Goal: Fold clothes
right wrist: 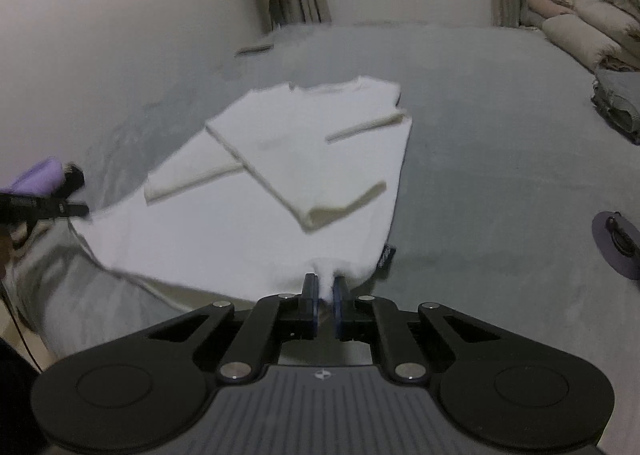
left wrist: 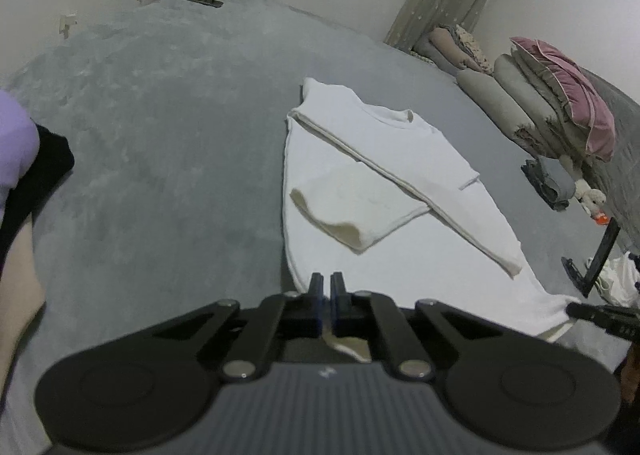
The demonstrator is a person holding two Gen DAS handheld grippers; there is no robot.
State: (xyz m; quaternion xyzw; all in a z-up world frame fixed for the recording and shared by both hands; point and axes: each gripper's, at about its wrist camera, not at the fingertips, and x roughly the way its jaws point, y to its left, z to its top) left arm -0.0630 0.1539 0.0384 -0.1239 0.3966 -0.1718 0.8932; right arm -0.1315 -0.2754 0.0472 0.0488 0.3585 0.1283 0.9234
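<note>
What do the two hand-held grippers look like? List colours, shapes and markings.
Both match. The left hand-held gripper and right hand-held gripper have black fingers with blue inner pads, black linkage bars with silver rivets, two round black discs, and a ribbed grey body with a small white logo. A lilac sleeve shows beside the left one.

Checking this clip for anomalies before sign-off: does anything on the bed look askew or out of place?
Nothing stands out. The white sweater lies flat on the grey bed cover with both sleeves folded across its body. The left gripper and the right gripper each pinch a corner of its near hem.
</note>
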